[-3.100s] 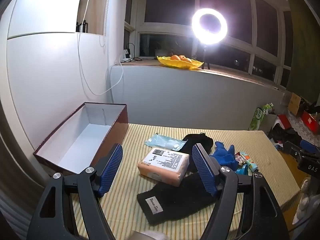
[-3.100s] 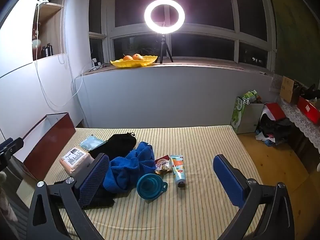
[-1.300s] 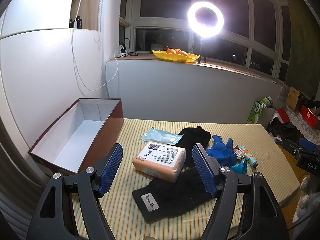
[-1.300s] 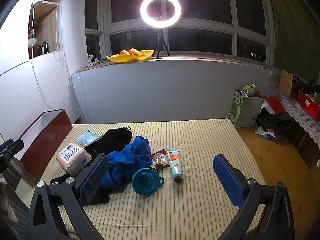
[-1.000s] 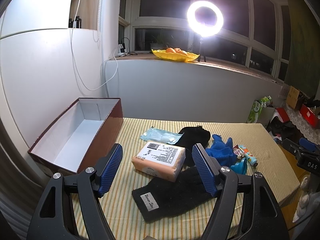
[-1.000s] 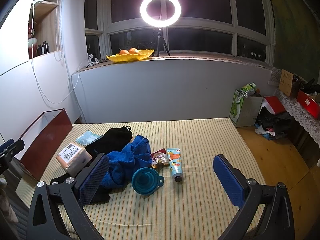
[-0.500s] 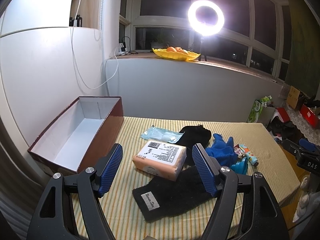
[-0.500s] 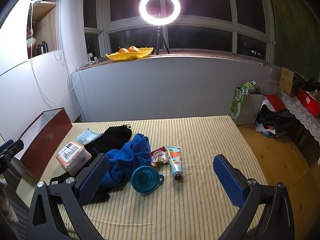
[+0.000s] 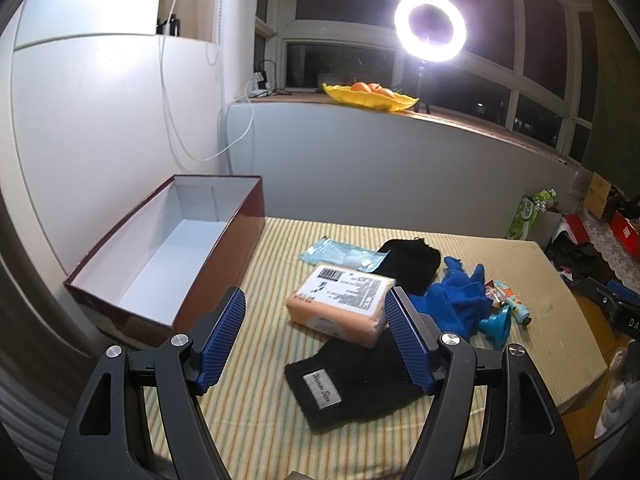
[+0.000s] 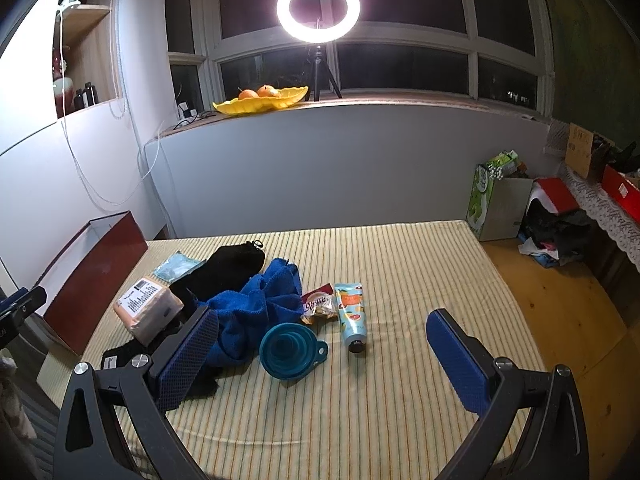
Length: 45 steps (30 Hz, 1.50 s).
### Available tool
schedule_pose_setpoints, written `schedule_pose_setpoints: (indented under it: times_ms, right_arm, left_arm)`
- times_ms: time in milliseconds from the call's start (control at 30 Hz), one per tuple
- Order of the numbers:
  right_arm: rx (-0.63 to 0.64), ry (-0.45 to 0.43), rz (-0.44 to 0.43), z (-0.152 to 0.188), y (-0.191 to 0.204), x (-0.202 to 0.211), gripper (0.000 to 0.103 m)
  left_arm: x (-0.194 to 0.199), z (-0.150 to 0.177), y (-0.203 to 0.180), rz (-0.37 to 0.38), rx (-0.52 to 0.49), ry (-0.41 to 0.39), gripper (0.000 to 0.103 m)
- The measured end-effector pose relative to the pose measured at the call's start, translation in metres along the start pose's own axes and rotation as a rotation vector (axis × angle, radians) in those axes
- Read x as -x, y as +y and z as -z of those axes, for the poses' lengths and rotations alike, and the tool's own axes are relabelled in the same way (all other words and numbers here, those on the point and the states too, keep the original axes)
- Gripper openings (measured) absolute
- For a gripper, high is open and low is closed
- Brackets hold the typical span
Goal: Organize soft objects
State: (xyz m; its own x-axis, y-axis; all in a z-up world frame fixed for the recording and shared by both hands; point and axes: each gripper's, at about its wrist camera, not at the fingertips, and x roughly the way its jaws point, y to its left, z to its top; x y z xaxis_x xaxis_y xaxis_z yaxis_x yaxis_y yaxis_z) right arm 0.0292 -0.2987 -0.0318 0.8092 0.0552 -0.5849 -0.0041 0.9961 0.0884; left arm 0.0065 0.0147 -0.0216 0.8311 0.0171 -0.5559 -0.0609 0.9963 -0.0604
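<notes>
An open brown box point(image 9: 172, 256) with a white inside stands at the table's left edge. Beside it lie an orange soft pack with a white label point(image 9: 340, 308), a black labelled cloth point(image 9: 352, 384), a black pouch point(image 9: 408, 260), a blue towel point(image 9: 456, 300) and a pale blue packet point(image 9: 340, 254). My left gripper point(image 9: 316, 340) is open and empty, held above the table just in front of the orange pack. My right gripper point(image 10: 320, 356) is open and empty, above the table near the blue funnel point(image 10: 290, 350); the towel point(image 10: 256, 304) lies at its left finger.
A hand cream tube point(image 10: 352, 316) and a snack wrapper point(image 10: 318, 306) lie right of the towel. The striped table point(image 10: 400, 264) ends at a wall behind. A ring light point(image 10: 318, 8) and yellow fruit dish point(image 10: 260, 102) stand on the sill. Clutter point(image 10: 552, 216) sits on the floor at right.
Both grippers stay open and empty. The left view has drifted slightly, with the box and orange pack shifting a little in frame. The objects on the table have not moved.
</notes>
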Motion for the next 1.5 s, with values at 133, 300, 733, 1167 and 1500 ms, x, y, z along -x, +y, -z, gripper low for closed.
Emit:
schedule_pose_setpoints:
  times_ms: [133, 300, 733, 1167, 1500]
  right_arm:
    - [0.009, 0.013, -0.012, 0.002, -0.001, -0.006, 0.103]
    - [0.013, 0.032, -0.054, 0.001, -0.003, -0.015, 0.103]
    - [0.076, 0.17, -0.273, -0.014, 0.028, -0.059, 0.103]
    - [0.201, 0.365, -0.435, -0.043, 0.097, -0.125, 0.103]
    - [0.247, 0.5, -0.529, -0.055, 0.15, -0.177, 0.09]
  left_arm:
    - [-0.003, 0.002, 0.008, -0.005, 0.016, 0.018, 0.072]
    - [-0.01, 0.007, 0.014, 0.018, 0.047, 0.062, 0.072]
    - [-0.033, 0.023, 0.017, 0.078, 0.125, 0.177, 0.072]
    - [-0.063, 0.027, 0.007, 0.12, 0.197, 0.252, 0.072]
    - [-0.087, 0.03, 0.016, 0.155, 0.281, 0.309, 0.07]
